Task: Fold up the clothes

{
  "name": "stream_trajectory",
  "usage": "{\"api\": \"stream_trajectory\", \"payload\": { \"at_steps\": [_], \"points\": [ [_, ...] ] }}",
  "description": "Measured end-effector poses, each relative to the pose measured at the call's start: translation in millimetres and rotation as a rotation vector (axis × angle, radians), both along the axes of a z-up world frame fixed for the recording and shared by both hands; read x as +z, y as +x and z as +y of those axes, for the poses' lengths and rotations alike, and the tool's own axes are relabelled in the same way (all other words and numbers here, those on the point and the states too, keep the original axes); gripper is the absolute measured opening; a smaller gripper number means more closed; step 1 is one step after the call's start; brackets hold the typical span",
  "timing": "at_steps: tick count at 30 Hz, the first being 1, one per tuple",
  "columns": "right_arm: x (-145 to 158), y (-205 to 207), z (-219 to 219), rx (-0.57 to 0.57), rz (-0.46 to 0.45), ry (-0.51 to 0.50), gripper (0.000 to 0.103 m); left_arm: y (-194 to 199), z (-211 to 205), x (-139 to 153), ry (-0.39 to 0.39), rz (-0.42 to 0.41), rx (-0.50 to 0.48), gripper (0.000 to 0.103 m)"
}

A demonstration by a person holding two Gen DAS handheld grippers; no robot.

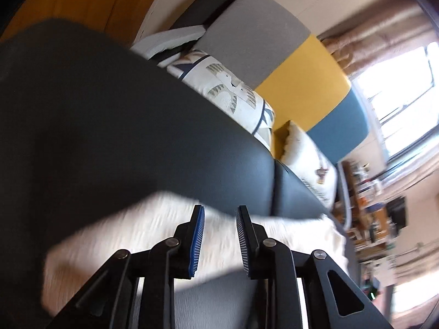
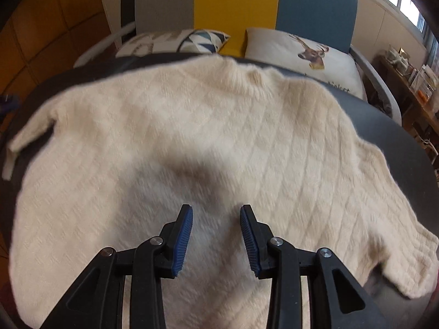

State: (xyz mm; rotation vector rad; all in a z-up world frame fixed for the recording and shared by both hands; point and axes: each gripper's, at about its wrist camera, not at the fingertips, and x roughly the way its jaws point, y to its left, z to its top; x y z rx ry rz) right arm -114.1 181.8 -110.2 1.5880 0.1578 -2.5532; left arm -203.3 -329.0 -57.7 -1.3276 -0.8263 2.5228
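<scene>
We see the cream knit sweater (image 2: 192, 126) spread flat on the dark worktop (image 2: 397, 137), filling most of the surface ahead of and beneath the right hand-held gripper (image 2: 216, 235). Its jaws stand narrowly apart above the knit, nothing between the blue pads (image 2: 182, 241). The left hand-held gripper (image 1: 219, 235) hangs over a blurred part of the sweater (image 1: 142, 235), also with a narrow gap and nothing pinched. Beyond both, past the worktop's far edge, we see a deer-print cushion (image 2: 304, 60) and a patterned cushion (image 2: 175, 41) against a grey, yellow and blue seat back (image 2: 236, 2).
</scene>
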Motion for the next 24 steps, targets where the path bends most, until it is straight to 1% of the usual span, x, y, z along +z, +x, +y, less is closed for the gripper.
{"api": "stream_trajectory", "payload": {
  "at_steps": [1, 3, 5, 6, 8, 10, 12, 13, 15, 17, 19, 21, 24],
  "points": [
    [-4.4, 7.2, 2.7, 0.001, -0.004, 0.019, 0.036, -12.7, 7.5, 0.2, -0.069, -0.003, -0.009, 0.025],
    [-4.3, 20.8, 15.1, -0.005, 0.033, -0.028, 0.040, -32.2, 21.9, -5.8, -0.164, -0.026, -0.047, 0.025],
    [-4.3, 26.3, 29.4, -0.044, 0.042, -0.099, 0.042, -45.7, 35.7, -18.0, -0.206, -0.060, -0.109, 0.025],
    [-4.7, 27.7, 33.3, -0.051, 0.048, -0.118, 0.042, -51.6, 42.2, -24.3, -0.228, -0.079, -0.141, 0.025],
    [-5.8, 29.8, 33.6, -0.048, 0.063, -0.118, 0.043, -53.1, 50.1, -40.0, -0.281, -0.134, -0.215, 0.025],
    [-6.5, 30.7, 28.7, -0.039, 0.076, -0.088, 0.045, -51.9, 54.1, -55.7, -0.380, -0.174, -0.260, 0.025],
    [-6.5, 30.9, 25.6, -0.036, 0.082, -0.072, 0.047, -49.1, 54.4, -61.8, -0.407, -0.172, -0.294, 0.026],
    [-6.1, 31.4, 25.9, -0.040, 0.083, -0.079, 0.047, -47.4, 55.5, -62.7, -0.423, -0.162, -0.311, 0.029],
    [-6.0, 32.0, 29.1, -0.046, 0.081, -0.100, 0.047, -43.5, 58.4, -64.2, -0.459, -0.141, -0.346, 0.031],
    [-4.0, 32.8, 31.9, -0.061, 0.072, -0.111, 0.047, -35.2, 69.1, -64.1, -0.536, -0.107, -0.394, 0.032],
    [-2.5, 30.0, 32.2, -0.072, 0.061, -0.122, 0.047, -27.7, 74.0, -62.8, -0.554, -0.085, -0.454, 0.032],
    [-2.4, 28.0, 31.7, -0.066, 0.053, -0.121, 0.047, -24.7, 66.4, -62.0, -0.502, -0.094, -0.475, 0.032],
    [-3.7, 28.6, 29.8, -0.059, 0.058, -0.115, 0.047, -27.9, 50.9, -59.7, -0.395, -0.120, -0.469, 0.032]
  ]
}}
